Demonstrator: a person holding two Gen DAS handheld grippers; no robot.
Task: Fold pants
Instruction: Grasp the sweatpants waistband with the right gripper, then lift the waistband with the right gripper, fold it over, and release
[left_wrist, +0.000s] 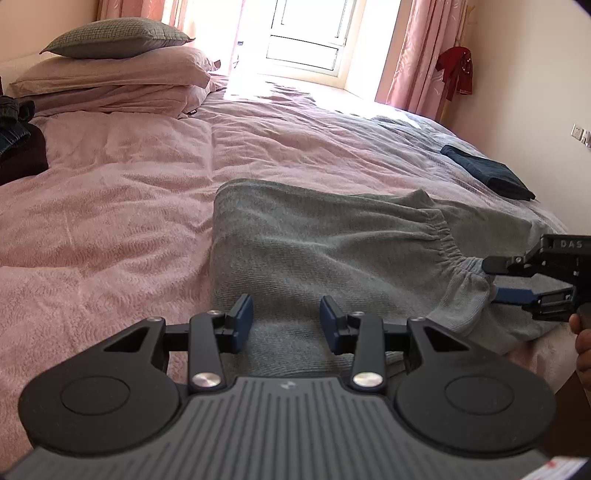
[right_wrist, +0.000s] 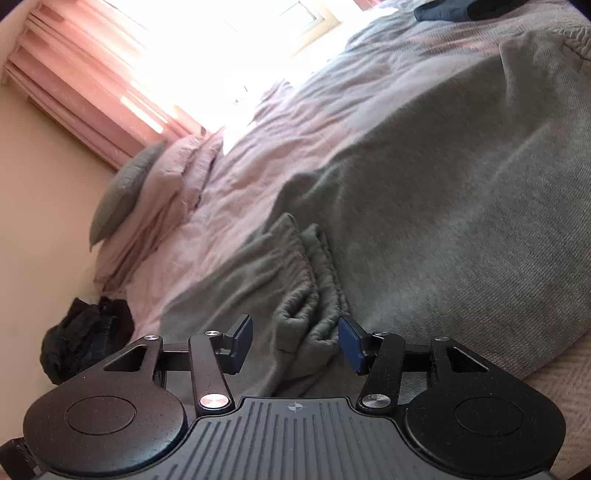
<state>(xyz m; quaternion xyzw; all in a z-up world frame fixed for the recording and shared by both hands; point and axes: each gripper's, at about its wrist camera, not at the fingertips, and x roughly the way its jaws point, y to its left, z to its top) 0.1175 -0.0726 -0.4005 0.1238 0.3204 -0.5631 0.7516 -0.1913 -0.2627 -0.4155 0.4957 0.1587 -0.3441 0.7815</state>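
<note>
So the grey knit sweatpants (left_wrist: 314, 243) are lying folded on the pink quilted bedspread (left_wrist: 110, 206). The left gripper (left_wrist: 286, 317) hovers over the fabric, jaws partly apart, holding nothing. The right gripper (right_wrist: 295, 334) has the bunched elastic waistband (right_wrist: 310, 288) between its spread blue pads (right_wrist: 349, 339), not pinched.

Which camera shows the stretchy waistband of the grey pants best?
The right wrist view: the bunched waistband fills the middle, just ahead of the right gripper. The left wrist view shows it smaller, off to the side.
</note>
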